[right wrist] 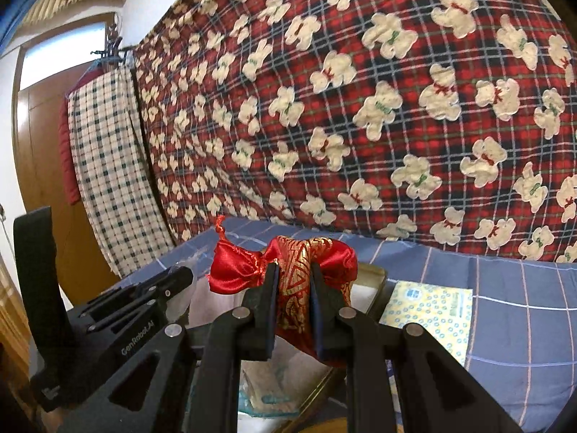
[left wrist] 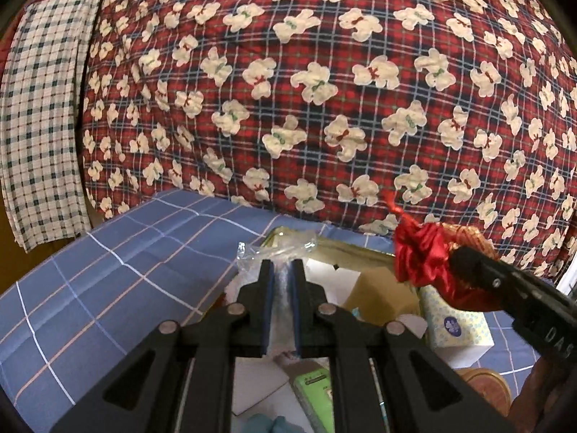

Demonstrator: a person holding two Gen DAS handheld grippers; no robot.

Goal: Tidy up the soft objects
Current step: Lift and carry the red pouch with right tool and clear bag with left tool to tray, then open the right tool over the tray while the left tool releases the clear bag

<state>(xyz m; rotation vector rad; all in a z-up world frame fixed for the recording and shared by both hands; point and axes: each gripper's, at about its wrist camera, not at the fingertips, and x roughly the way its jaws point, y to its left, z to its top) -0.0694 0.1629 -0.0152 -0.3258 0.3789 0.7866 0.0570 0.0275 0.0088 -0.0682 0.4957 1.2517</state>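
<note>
Two soft things are in my grip at once. At the centre of the right wrist view I hold a red satin pouch [right wrist: 288, 270] with gold print, pinched across its middle by the right gripper [right wrist: 294, 269]; its gathered neck flares to the left, its body bulges right, and it hangs in the air above an open box [right wrist: 378, 278]. Squeezing the waist likely keeps the slippery cloth from sliding out.

In the lower centre of the left wrist view, the left gripper [left wrist: 282, 263] has its fingers drawn close on a crinkled clear plastic bag [left wrist: 277, 249] with something pale inside, only its top showing past the fingertips. I hold it over the same clutter of boxes, apparently ready to set down beside the pouch, which shows at the right edge of that view.

Lower right in the right wrist view, a yellow tissue pack [right wrist: 429, 310] lies just beside the box on the blue checked sheet [right wrist: 523, 306]. Behind everything hangs a red plaid blanket [right wrist: 360, 108] with white bears, and a checked cloth [right wrist: 108, 166] at the left.
</note>
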